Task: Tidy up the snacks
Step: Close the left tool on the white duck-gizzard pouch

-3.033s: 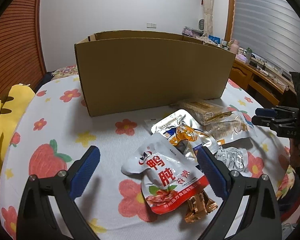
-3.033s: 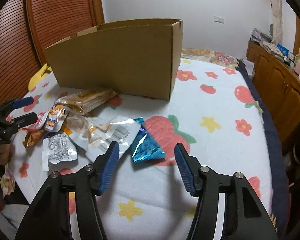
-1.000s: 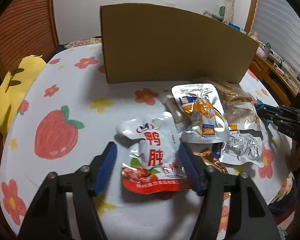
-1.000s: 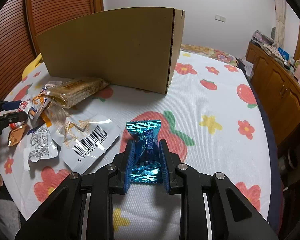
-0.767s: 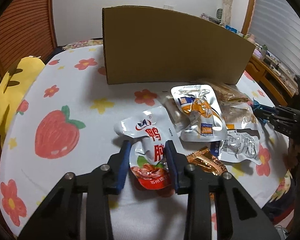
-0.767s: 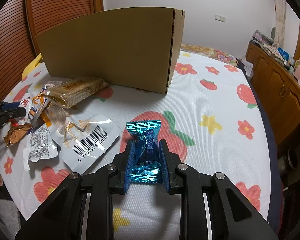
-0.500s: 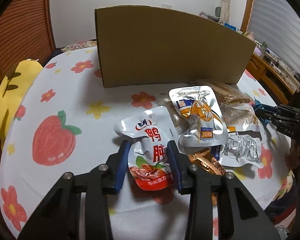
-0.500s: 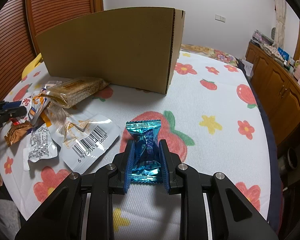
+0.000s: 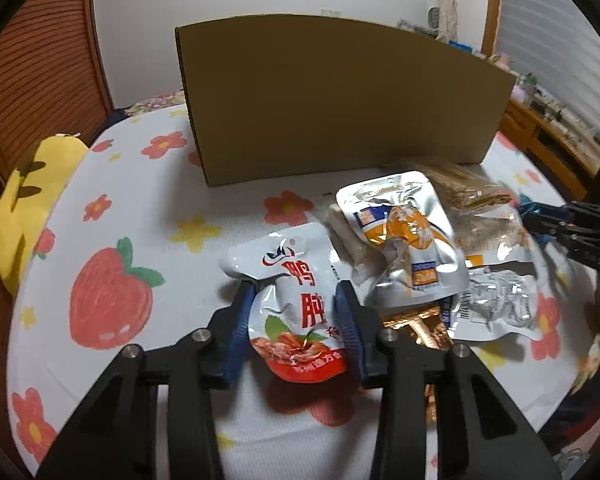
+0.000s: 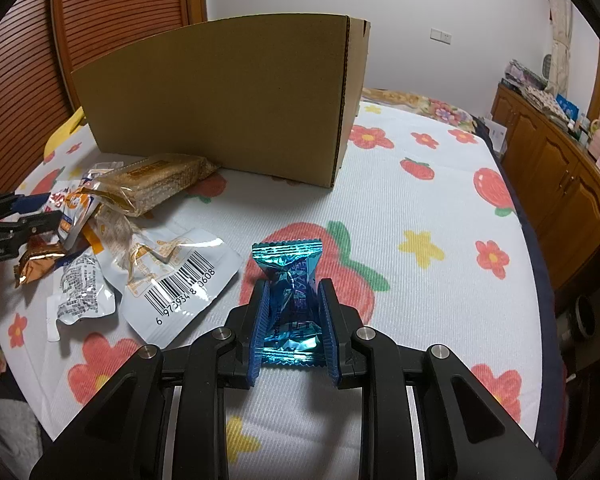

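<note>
Your left gripper (image 9: 296, 312) clamps the glossy white-and-red pouch (image 9: 291, 296); your right gripper (image 10: 293, 312) clamps the crinkled blue foil packet (image 10: 291, 292), both before the plain cardboard box (image 10: 236, 96) on the floral bed (image 10: 440, 216)

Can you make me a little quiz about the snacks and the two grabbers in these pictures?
1. True or false: the left gripper is shut on the red and white pouch.
2. What colour is the candy wrapper in the right gripper?
3. Which snack touches the cardboard box: A the cracker pack, B the barcode pouch?

Key: 1 true; 2 blue; 3 A.
</note>
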{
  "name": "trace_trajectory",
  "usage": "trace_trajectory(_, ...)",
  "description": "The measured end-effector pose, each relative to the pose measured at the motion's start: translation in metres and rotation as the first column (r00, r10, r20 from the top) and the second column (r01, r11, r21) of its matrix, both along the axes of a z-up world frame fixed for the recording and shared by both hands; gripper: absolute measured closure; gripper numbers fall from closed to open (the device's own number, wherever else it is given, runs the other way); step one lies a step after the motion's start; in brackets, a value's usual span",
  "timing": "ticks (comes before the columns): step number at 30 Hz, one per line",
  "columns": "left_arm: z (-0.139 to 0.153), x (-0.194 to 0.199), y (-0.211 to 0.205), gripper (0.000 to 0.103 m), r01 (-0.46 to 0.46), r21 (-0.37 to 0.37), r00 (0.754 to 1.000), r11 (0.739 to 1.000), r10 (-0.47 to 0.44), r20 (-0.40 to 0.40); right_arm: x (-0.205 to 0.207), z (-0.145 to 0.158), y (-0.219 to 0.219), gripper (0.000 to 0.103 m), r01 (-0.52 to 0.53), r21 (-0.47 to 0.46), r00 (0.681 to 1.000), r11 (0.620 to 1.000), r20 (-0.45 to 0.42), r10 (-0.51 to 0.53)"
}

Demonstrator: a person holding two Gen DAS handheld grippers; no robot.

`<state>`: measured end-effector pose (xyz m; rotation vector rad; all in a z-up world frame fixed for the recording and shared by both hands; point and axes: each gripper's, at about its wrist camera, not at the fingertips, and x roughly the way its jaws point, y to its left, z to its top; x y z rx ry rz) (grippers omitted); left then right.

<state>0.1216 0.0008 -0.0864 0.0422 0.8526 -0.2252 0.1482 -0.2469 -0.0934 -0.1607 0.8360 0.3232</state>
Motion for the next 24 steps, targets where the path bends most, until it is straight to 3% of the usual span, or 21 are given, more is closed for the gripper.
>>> trace_trajectory(4, 0.006, -0.005, 0.014, 0.075, -0.007, -0.075, 1.0, 0.997, 0.008, 0.007, 0.0, 0.0, 0.0, 0.081, 0.0, 0.001, 1.0, 1.0, -0.001, 0.0)
trace_trajectory(14, 0.013, -0.02, 0.012, 0.076, 0.02, -0.062, 0.998, 0.998, -0.016, 0.056, 0.0, 0.0, 0.0, 0.081, -0.004, 0.001, 1.0, 1.0, 0.001, 0.004)
trace_trajectory(24, 0.029, -0.028, 0.024, 0.076, -0.008, -0.091, 0.995, 0.996, 0.017, 0.102, -0.003, 0.001, -0.001, 0.083, -0.006, 0.013, 1.0, 1.0, 0.011, 0.006)
